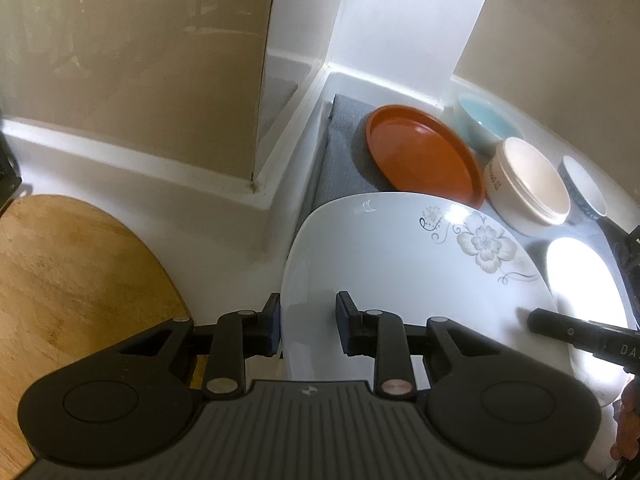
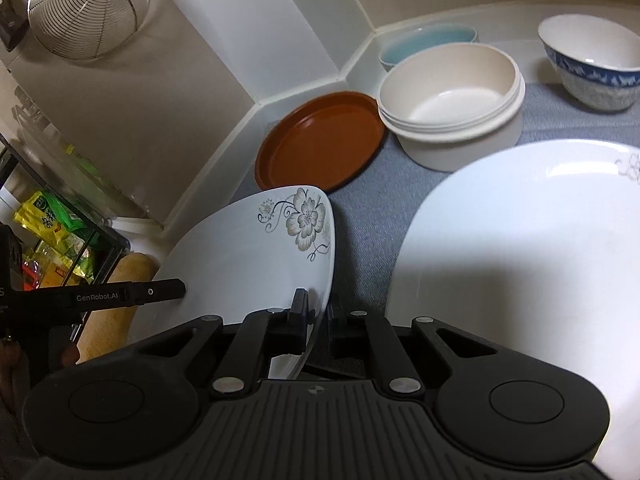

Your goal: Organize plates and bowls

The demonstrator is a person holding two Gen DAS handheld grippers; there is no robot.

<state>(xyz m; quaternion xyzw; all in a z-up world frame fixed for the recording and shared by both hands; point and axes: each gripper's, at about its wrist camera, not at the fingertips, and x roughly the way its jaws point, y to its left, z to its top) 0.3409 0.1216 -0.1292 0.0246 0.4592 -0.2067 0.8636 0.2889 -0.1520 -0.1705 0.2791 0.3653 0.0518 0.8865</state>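
A white plate with a flower print (image 1: 400,264) (image 2: 248,256) is tilted up above the grey mat (image 1: 340,148) (image 2: 368,240). My left gripper (image 1: 308,308) straddles its left rim, one pad outside and one inside, shut on it. My right gripper (image 2: 318,320) is shut on the opposite rim. A larger white plate (image 2: 520,260) (image 1: 580,280) lies on the mat to the right. Behind stand an orange-brown plate (image 1: 424,152) (image 2: 320,144), a cream bowl (image 1: 528,180) (image 2: 452,92), a light blue bowl (image 1: 484,120) (image 2: 428,42) and a blue-patterned bowl (image 1: 584,188) (image 2: 592,64).
A wooden board (image 1: 72,272) lies on the white counter to the left of the mat. White wall corners close in behind the dishes. A wire strainer (image 2: 84,8) hangs on the wall at upper left, and a rack with food packets (image 2: 52,232) stands at the far left.
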